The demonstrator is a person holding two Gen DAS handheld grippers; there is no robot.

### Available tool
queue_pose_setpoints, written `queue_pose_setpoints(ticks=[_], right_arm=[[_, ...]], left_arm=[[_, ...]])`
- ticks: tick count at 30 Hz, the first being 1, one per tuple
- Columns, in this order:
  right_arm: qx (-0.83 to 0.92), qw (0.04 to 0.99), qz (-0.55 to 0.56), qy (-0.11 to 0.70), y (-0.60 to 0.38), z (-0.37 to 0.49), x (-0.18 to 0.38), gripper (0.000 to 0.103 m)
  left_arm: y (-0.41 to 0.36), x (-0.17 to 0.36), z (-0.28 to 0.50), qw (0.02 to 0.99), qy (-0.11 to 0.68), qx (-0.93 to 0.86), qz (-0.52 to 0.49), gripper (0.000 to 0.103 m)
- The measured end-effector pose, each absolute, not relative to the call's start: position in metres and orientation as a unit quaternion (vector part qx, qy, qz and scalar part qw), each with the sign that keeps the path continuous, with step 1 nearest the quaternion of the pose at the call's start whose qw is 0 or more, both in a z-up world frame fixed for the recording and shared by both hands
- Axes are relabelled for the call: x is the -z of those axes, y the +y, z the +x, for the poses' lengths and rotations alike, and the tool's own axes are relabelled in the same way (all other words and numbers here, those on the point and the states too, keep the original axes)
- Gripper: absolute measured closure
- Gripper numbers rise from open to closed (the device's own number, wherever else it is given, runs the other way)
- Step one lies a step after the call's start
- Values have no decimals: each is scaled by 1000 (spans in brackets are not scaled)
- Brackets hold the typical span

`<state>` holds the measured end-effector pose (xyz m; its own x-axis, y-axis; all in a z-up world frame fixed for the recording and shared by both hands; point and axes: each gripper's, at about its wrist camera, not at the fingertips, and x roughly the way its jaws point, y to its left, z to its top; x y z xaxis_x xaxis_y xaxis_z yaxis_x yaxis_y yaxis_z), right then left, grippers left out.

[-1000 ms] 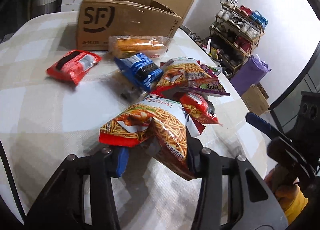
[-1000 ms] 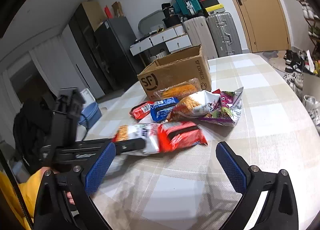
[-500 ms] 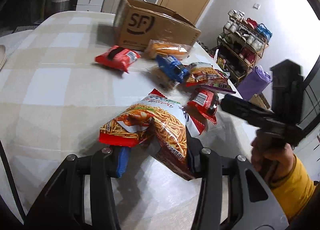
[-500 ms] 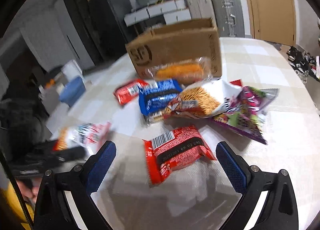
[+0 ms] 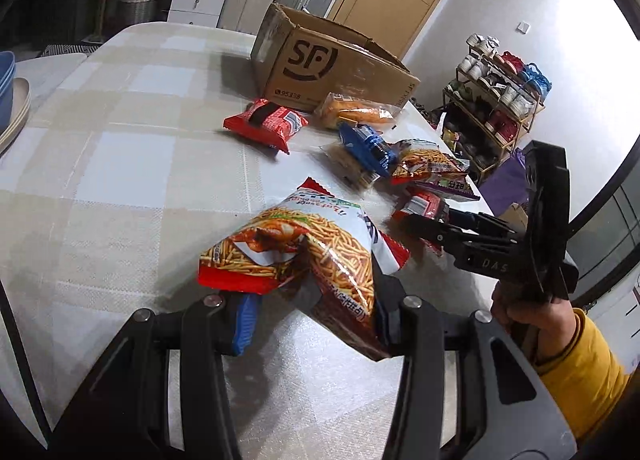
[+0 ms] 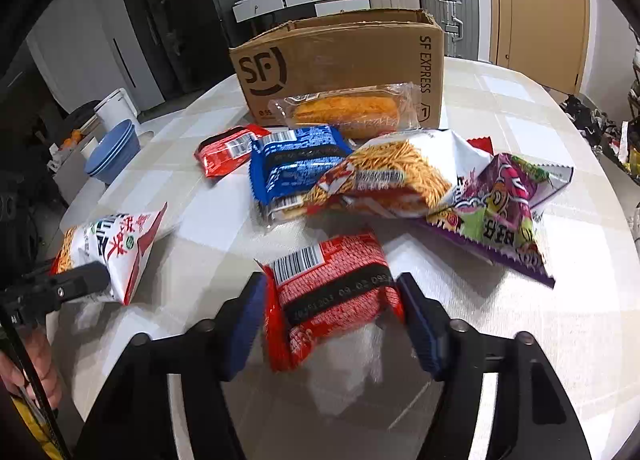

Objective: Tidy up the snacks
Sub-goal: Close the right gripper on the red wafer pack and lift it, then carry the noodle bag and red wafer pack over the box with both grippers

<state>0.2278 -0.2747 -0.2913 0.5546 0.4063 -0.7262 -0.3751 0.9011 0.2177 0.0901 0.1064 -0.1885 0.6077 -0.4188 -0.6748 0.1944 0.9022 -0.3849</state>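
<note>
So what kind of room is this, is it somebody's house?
Most likely a home: a shoe rack by the wall, suitcases near a wooden door, and a table with a checked cloth.

Plenty of open table (image 5: 132,147) on the left side, nothing sitting there but checked cloth, so a gripper could slide through easy. The right half is the messy bit: the cardboard box (image 6: 340,59) blocks the far end, and a clump of snack bags is packed just in front of it, the blue pack (image 6: 296,167) and purple bag (image 6: 500,211) overlapping the noodle-snack bag (image 6: 396,179). The near edge in front of the pile is bare.
</note>
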Motion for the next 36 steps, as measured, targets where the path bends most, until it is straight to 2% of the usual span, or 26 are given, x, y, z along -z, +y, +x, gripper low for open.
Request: queue_pose_setpoints(ticks=[4, 10, 21, 36], right_arm=[[-225, 882, 34, 413, -280, 222, 288, 50], [-237, 887, 49, 394, -288, 203, 276, 50], [-283, 891, 144, 324, -328, 151, 226, 50], [-300, 894, 159, 291, -335, 107, 199, 50]], left_arm=[[103, 181, 84, 889, 402, 175, -133, 60], [100, 163, 69, 896, 388, 177, -125, 60], [90, 130, 43, 903, 370, 185, -112, 60], [75, 85, -2, 913, 337, 210, -94, 60]])
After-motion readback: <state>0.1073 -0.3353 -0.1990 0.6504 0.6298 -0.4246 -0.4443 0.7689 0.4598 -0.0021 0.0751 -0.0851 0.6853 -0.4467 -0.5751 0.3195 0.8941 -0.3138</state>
